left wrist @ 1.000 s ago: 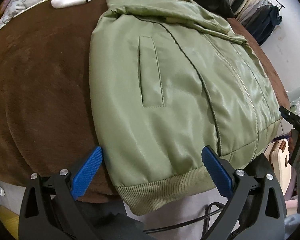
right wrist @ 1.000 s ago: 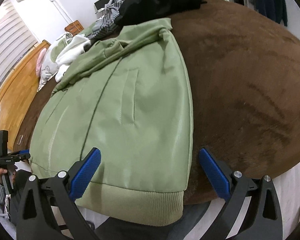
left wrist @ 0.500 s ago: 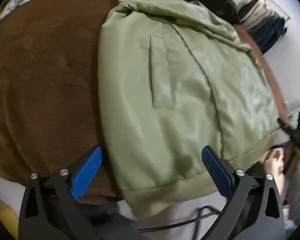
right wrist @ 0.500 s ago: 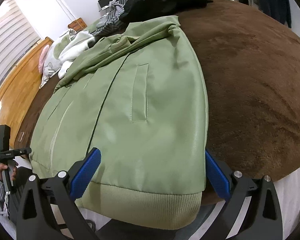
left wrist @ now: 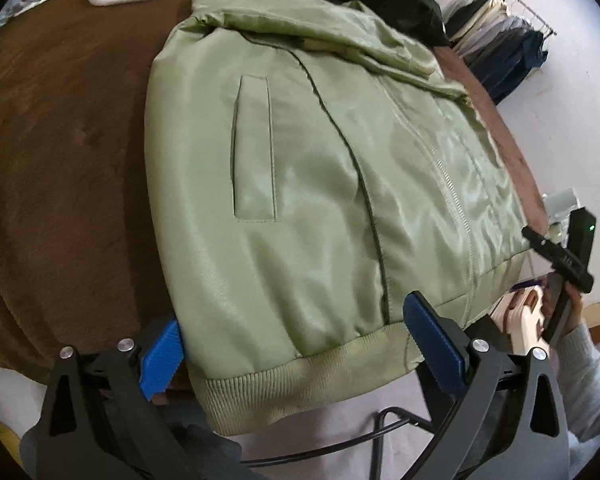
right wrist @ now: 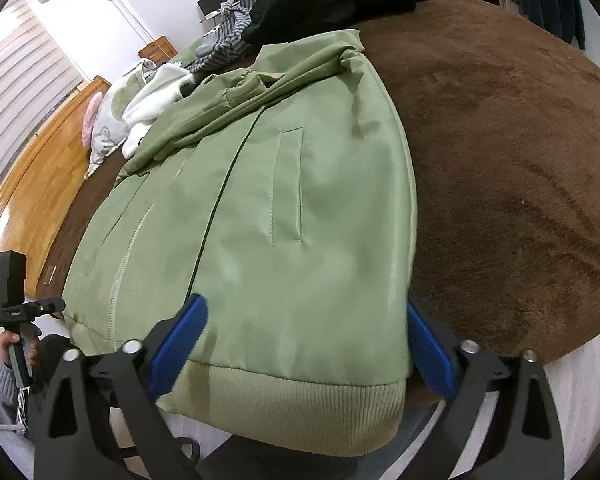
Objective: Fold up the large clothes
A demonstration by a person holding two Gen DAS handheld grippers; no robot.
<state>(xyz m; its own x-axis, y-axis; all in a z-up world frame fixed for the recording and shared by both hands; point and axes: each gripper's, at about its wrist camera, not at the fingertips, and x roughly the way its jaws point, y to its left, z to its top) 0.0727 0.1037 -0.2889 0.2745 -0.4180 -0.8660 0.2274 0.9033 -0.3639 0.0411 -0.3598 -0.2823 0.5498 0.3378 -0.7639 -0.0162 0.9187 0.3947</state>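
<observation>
While the green bomber jacket (left wrist: 320, 184) was laid flat on the brown bed blanket (right wrist: 512, 168), its ribbed hem (right wrist: 300, 408) was draped over the near edge. Both the left tool (left wrist: 300, 348) and the right tool (right wrist: 304, 344) were held spread, straddling the hem's corners.
</observation>
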